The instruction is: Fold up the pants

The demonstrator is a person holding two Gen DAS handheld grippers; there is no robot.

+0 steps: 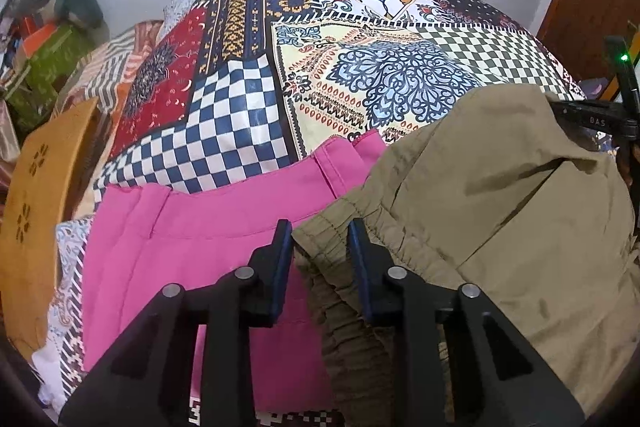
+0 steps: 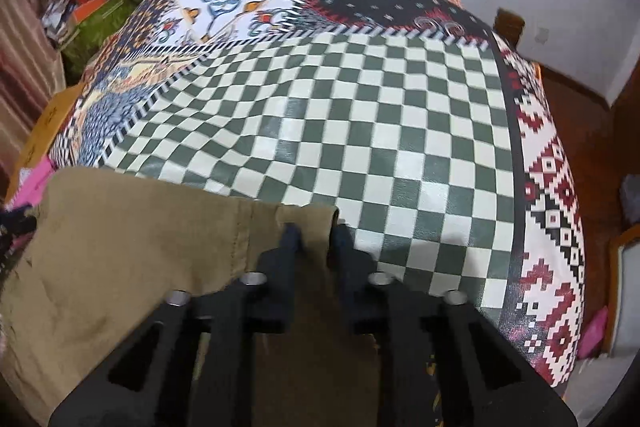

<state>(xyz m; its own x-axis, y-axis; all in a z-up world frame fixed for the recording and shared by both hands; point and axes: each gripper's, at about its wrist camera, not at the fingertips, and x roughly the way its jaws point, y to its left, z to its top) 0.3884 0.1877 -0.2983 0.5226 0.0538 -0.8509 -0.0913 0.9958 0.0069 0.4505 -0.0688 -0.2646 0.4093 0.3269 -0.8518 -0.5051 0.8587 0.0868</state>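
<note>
Left tongs (image 1: 320, 239) and right tongs (image 2: 316, 237) both pinching khaki pants (image 1: 500, 195).

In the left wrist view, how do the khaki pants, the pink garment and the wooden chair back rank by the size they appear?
1. khaki pants, largest, though they lie nearest the camera.
2. pink garment, partly hidden by the left gripper.
3. wooden chair back, smallest, cut off by the frame edge.

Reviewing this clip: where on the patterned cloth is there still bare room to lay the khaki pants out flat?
Free: the green checkered patch, beyond the khaki pants and bordered right by the red diamond strip; also the blue checkered area beyond the pink pants. Crowded: the near edge, where both garments lie.
</note>
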